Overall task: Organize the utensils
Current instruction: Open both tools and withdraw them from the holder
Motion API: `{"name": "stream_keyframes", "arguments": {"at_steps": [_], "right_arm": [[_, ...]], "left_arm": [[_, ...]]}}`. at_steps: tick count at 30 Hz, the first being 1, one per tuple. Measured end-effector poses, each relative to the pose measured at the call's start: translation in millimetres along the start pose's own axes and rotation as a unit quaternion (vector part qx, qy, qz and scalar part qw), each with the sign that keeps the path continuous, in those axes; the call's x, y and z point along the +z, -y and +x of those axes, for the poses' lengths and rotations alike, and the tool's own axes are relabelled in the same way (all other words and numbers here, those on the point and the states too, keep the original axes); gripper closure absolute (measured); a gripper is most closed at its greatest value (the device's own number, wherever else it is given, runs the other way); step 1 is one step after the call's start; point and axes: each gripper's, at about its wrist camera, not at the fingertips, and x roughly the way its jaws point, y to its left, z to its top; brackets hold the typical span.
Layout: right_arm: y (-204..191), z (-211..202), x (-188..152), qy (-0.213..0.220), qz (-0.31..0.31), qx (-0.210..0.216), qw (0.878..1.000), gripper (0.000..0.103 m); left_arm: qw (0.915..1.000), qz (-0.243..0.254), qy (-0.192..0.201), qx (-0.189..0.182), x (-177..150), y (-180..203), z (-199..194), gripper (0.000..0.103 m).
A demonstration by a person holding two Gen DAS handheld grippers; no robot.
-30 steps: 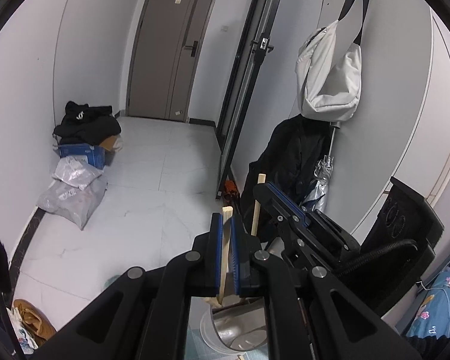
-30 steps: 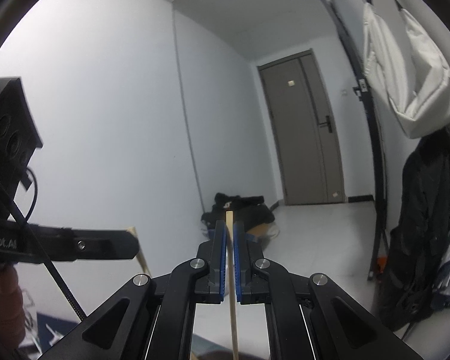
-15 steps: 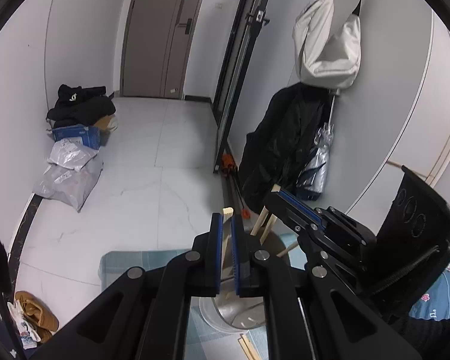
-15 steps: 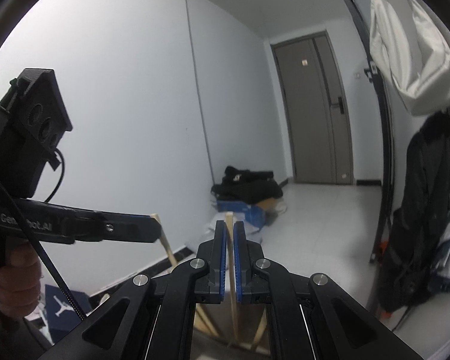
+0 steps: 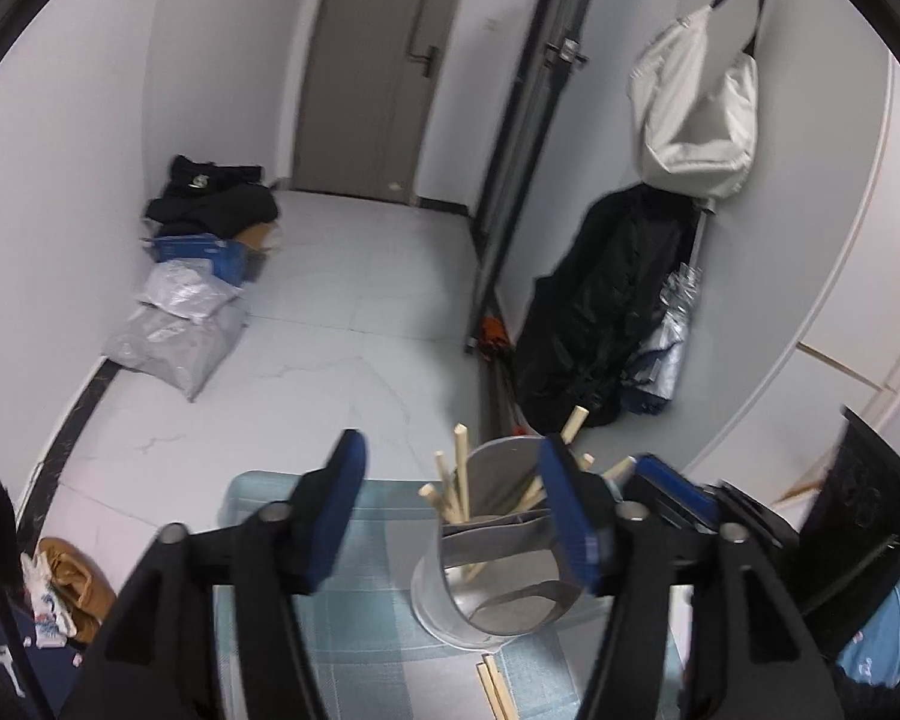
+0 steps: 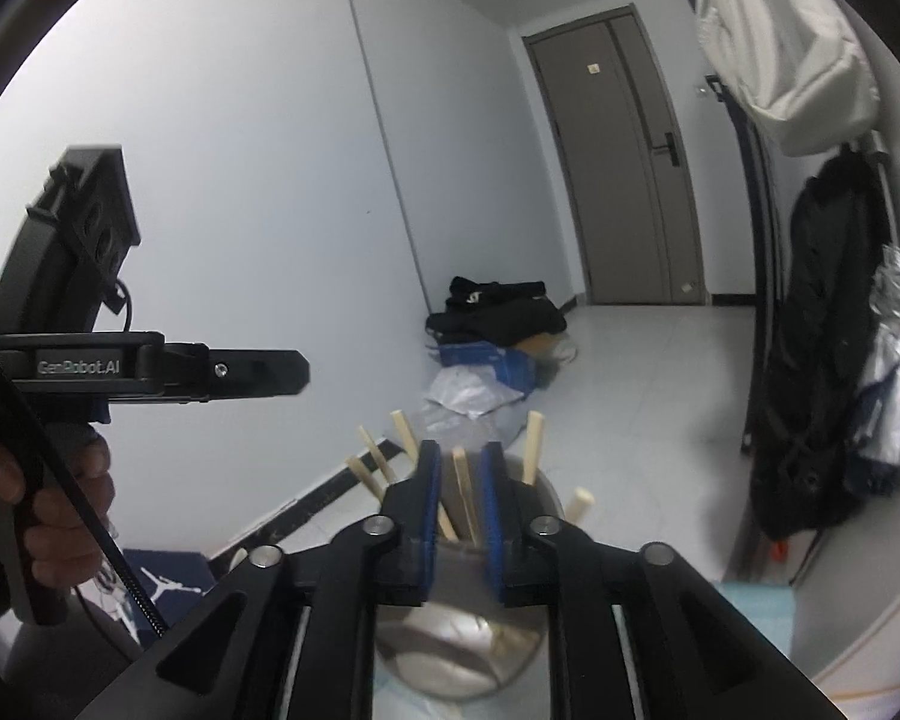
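Note:
A shiny metal utensil holder [image 5: 432, 600] stands on a blue checked cloth [image 5: 360, 630], with several wooden chopsticks [image 5: 461, 468] leaning in it. My left gripper [image 5: 453, 510] hovers just above the holder, jaws opening wide with nothing pressed between the pads. My right gripper [image 6: 461, 492] is over the holder [image 6: 450, 648] from the other side. Its jaws are opening, and one chopstick [image 6: 465, 498] stands loose between the pads, its lower end in the holder. In the left wrist view the right gripper [image 5: 660, 483] is at the holder's right rim.
Two more chopsticks [image 5: 492, 684] lie on the cloth in front of the holder. A person's hand [image 6: 60, 510] holds the left gripper [image 6: 258, 369]. Bags and boxes [image 5: 180, 312] sit by the left wall, and dark coats [image 5: 606, 312] hang on the right.
Both grippers came down over the holder and let go of the chopsticks they were shut on. The left jaws have spread wide, the right ones slightly.

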Motion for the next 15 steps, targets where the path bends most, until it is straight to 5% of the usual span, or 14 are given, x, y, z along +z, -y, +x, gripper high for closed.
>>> {"name": "stream_keyframes", "arguments": {"at_steps": [6, 9, 15], "right_arm": [[-2.5, -36.1, 1.2, 0.010, 0.003, -0.016, 1.000, 0.063], [-8.7, -52.5, 1.1, 0.015, 0.003, -0.030, 0.999, 0.044], [-19.9, -82.5, -3.6, 0.024, 0.004, -0.043, 0.999, 0.036]], "left_arm": [[0.9987, -0.016, 0.026, 0.041, -10.8, 5.8, -20.3, 0.025], [0.9971, -0.012, 0.040, 0.063, -18.5, 13.3, -32.1, 0.018], [0.9946, -0.010, 0.065, 0.080, -35.2, 23.8, -54.1, 0.011]]}}
